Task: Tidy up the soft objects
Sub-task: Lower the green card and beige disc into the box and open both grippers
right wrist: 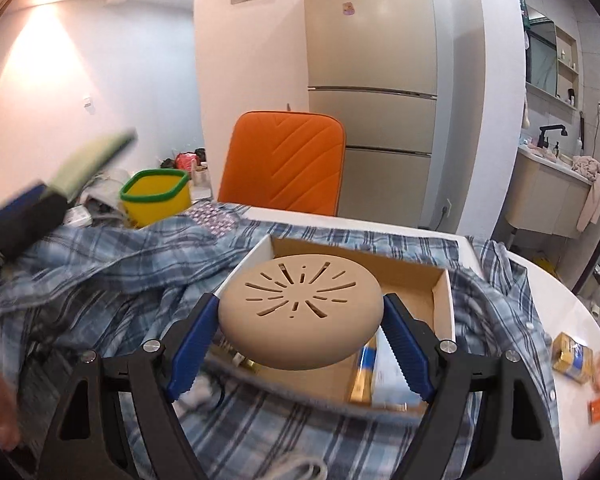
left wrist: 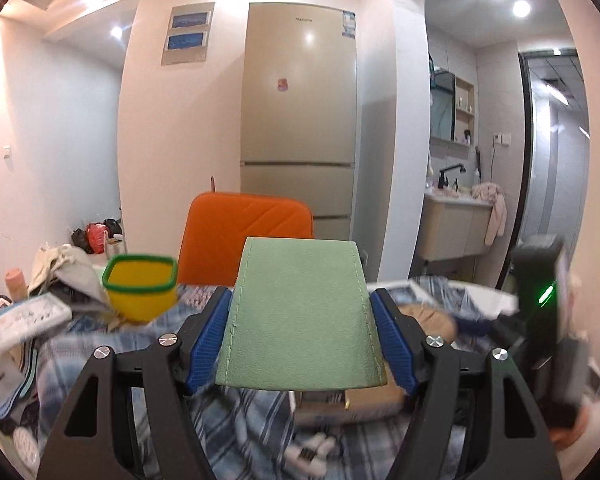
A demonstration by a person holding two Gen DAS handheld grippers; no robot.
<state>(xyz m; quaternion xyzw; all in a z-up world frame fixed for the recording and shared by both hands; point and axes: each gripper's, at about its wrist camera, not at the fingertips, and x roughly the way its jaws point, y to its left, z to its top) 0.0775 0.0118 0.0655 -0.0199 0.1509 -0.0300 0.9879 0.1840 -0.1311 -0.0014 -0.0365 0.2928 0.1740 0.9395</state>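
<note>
- The left tongs (left wrist: 300, 316) clamp a pale green pouch (left wrist: 300, 312) with stitched side seams (suede-like, flat), raised above the plaid shirt (left wrist: 236, 420).
- The right tongs (right wrist: 300, 332) grip a round beige cushion (right wrist: 300, 312) with slits cut in a starburst pattern, held over an open cardboard box (right wrist: 420, 276) on the shirt-covered tabletop (right wrist: 548, 304).
- A yellow bin (right wrist: 156, 196) with a green rim stands near the orange chair (right wrist: 288, 160).
- The fridge (left wrist: 300, 112) bears a nameplate and a label, both too small to read.
</note>
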